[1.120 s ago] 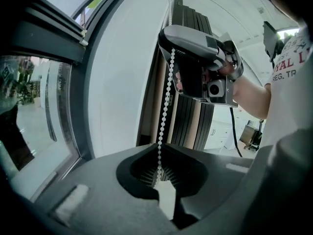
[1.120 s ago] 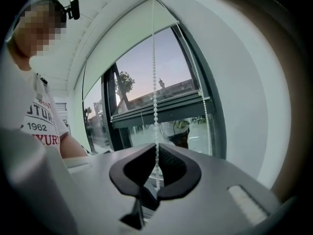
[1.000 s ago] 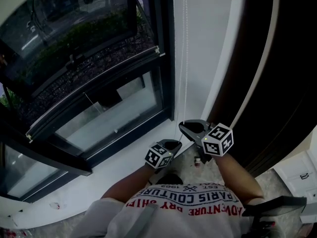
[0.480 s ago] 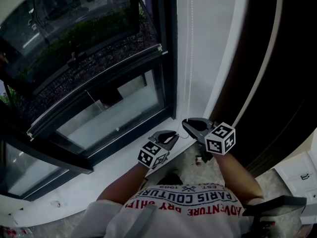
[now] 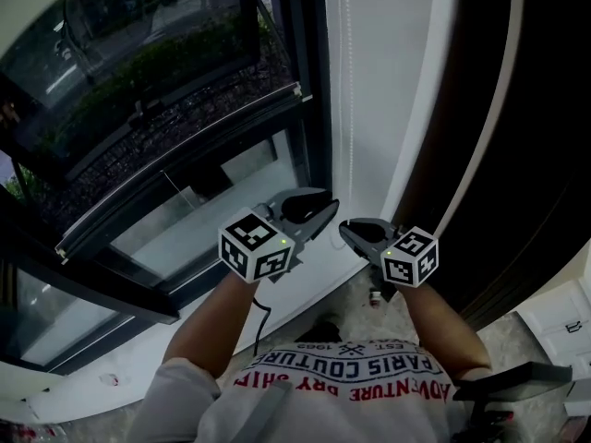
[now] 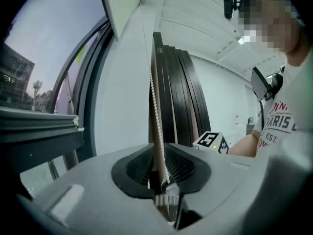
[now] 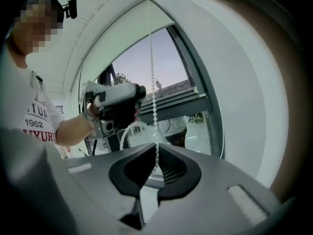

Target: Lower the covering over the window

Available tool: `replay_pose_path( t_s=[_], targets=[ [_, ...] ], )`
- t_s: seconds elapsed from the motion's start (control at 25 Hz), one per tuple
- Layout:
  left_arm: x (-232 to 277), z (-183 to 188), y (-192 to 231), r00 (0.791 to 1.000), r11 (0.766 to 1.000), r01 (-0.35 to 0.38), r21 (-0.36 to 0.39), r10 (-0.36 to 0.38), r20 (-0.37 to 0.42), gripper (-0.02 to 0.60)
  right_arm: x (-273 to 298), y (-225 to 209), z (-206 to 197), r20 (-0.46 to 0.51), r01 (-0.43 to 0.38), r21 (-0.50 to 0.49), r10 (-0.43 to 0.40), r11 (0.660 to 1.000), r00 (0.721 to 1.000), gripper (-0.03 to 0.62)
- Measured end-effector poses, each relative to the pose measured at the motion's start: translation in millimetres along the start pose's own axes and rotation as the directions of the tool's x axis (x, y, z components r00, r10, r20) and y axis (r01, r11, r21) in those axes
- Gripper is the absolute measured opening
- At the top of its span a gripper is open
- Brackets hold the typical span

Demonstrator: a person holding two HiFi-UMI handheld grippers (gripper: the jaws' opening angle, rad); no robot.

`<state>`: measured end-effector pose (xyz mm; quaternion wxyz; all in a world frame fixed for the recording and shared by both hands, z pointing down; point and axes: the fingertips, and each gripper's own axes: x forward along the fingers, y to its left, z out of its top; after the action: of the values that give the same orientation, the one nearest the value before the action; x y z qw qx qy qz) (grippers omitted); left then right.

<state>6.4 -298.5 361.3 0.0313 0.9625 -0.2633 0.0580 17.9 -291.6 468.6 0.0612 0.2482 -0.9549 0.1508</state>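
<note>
A white bead chain (image 5: 348, 81) hangs down the white wall beside the window (image 5: 185, 137). My right gripper (image 5: 345, 232) is shut on the bead chain (image 7: 152, 82), which enters between its pads (image 7: 155, 153). My left gripper (image 5: 325, 212) is raised level with it, just to its left. Its jaws have just been opening, and the bead chain (image 6: 155, 106) runs loosely through the gap between them (image 6: 163, 153). A pale blind (image 7: 127, 38) covers the top of the window in the right gripper view.
A dark curtain (image 5: 517, 155) hangs in folds (image 6: 181, 97) right of the chain. The black window frame (image 5: 309, 90) and white sill (image 5: 231, 330) lie to the left. The person's arms and printed shirt (image 5: 351, 367) fill the bottom of the head view.
My left gripper has risen along the chain from below the right gripper to its level, and its jaws have spread. The right gripper has stayed in place.
</note>
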Motion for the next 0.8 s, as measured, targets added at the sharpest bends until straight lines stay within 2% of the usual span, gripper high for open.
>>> replay_pose_path(
  t_s=[0.08,0.32,0.48,0.8],
  targets=[
    [-1,19,1,1.000,1.000,0.017,0.015,-0.017,0.014,0.071,0,-1,-1,0.001,0.003,0.003,-0.003,1.000,1.000,0.018],
    [-4,82,16,0.995,0.998,-0.001,0.070,-0.005,0.098,0.071,2,-2,-3,-0.001,0.001,0.005,-0.001,1.000,1.000,0.018],
    [0,124,21,0.985,0.998,0.015,0.064,-0.026,0.169,0.071,5,2,-4,-0.008,-0.010,0.004,0.010,1.000,1.000,0.018],
    [17,157,24,0.978,0.996,0.017,0.084,-0.034,0.208,0.071,10,8,-7,-0.014,-0.030,0.004,0.030,1.000,0.999,0.018]
  ],
)
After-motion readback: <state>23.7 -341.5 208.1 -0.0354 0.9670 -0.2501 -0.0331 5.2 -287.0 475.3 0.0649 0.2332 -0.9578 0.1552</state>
